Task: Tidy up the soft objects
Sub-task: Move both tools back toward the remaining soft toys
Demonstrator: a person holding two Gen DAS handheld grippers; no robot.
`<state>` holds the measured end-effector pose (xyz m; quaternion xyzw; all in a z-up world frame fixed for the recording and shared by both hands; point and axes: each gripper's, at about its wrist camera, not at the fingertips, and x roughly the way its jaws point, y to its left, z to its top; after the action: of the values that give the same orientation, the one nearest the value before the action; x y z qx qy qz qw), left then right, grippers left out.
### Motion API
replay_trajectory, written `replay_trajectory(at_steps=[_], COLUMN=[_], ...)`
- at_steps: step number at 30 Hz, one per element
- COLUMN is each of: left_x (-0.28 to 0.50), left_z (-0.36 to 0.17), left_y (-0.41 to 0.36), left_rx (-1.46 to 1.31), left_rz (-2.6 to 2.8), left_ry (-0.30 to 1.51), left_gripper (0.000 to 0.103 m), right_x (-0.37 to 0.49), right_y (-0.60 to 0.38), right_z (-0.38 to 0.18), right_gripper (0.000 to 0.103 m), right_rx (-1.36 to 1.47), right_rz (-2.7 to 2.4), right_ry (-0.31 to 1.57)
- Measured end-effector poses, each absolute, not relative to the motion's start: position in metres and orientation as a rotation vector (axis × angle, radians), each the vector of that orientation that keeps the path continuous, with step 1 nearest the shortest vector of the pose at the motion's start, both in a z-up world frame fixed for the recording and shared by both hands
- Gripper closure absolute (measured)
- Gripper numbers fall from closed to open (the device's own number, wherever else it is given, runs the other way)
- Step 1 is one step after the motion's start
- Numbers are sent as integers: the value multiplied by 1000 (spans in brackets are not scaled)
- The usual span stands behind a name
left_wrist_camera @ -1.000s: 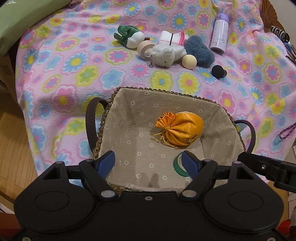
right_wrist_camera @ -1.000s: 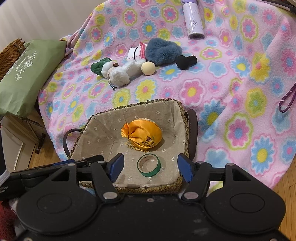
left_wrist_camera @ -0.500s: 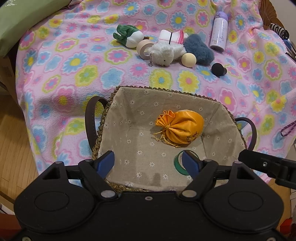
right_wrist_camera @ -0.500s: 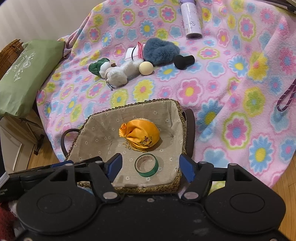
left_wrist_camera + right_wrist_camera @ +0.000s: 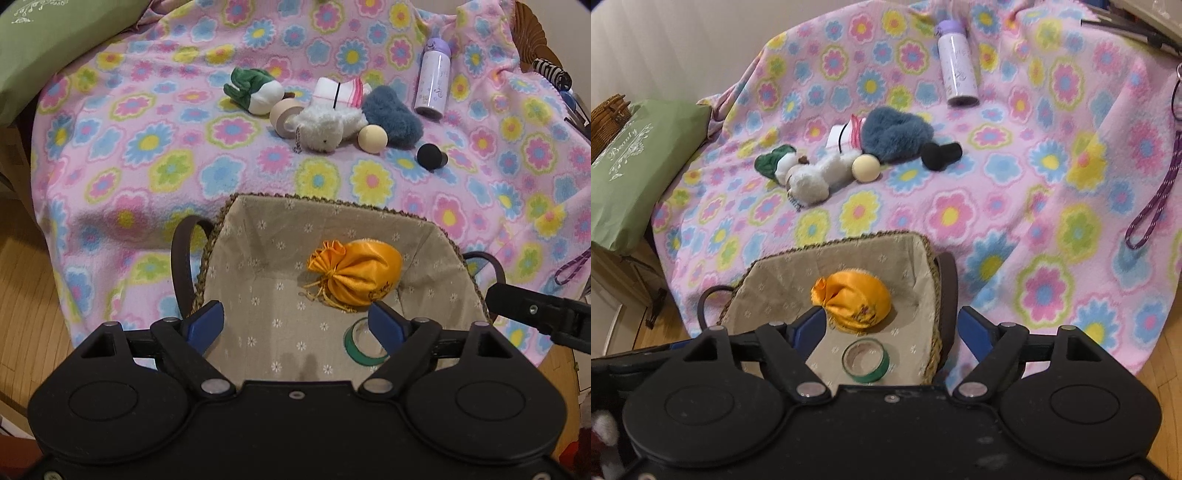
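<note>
Flowered pink blanket point(image 5: 155, 155) covers the surface. From the left wrist, the left gripper point(image 5: 295, 325) hangs over the lined basket point(image 5: 332, 210), jaws opening with nothing between them; the orange pouch point(image 5: 356, 275) lies just beyond, green tape point(image 5: 364, 350) by one finger. From the right wrist, the right gripper point(image 5: 892, 330) is likewise opening and empty above the basket, and only here a purple strap point(image 5: 1156, 195) shows fully.
</note>
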<state>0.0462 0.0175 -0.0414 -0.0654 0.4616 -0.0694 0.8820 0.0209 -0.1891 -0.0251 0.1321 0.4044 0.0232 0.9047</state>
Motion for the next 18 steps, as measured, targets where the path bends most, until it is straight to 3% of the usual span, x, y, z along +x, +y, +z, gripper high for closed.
replay_trajectory(at_steps=[9,18], left_x=[77,112], left_z=[-35,-39], left_y=[25,31], left_rx=[-113,-134], left_rz=[-131,-123], left_ry=[966,995], left_gripper=[21,20], right_x=[40,75], right_y=[-192,-192], right_z=[-24,-26], right_gripper=[15,14], right_rx=[303,306], right_rz=[44,41], right_ry=[805,822])
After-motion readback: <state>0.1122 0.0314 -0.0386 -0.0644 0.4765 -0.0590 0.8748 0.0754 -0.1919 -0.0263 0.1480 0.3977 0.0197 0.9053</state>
